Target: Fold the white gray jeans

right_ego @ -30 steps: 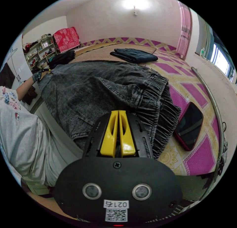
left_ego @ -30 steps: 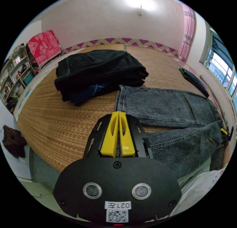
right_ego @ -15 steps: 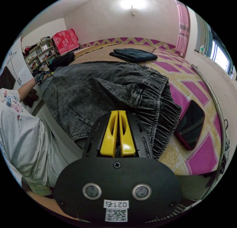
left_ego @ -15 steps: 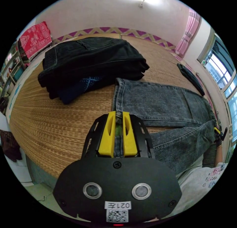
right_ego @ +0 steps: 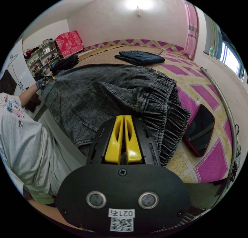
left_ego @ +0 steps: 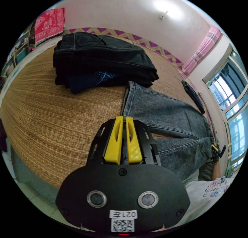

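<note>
The gray jeans (left_ego: 168, 114) lie spread across a woven straw mat (left_ego: 51, 114) on a bed, their legs running from the left hand-held gripper (left_ego: 123, 119) toward the far edge where the right hand-held gripper (left_ego: 216, 150) shows small beside the person's gloved hand. In the left gripper view the left hand-held gripper's yellow jaws stand almost together, with the hem of a jeans leg pinched between them. Just beyond that hem sits a stack of folded dark jeans (left_ego: 100, 61), touching the leg's end, and a flat dark folded garment (left_ego: 192, 96) lies farther along the mat near the window side. A red patterned cloth (left_ego: 49, 23) hangs by the wall. In the right gripper view the right hand-held gripper (right_ego: 124, 119) has its yellow jaws pressed together on the jeans (right_ego: 108, 93) near the gathered elastic waistband (right_ego: 170, 106), which bunches in dark folds just beside them. A phone in a red case (right_ego: 200, 131) lies on the purple and yellow patterned mat (right_ego: 211, 165), close to the waistband but apart from it. The person's gray shirt (right_ego: 23, 145) is at the left of this view, and the arm reaches out to the left hand-held gripper (right_ego: 49, 78) at the jeans' far end. A shelf unit (right_ego: 41, 57) stands against the wall behind.
</note>
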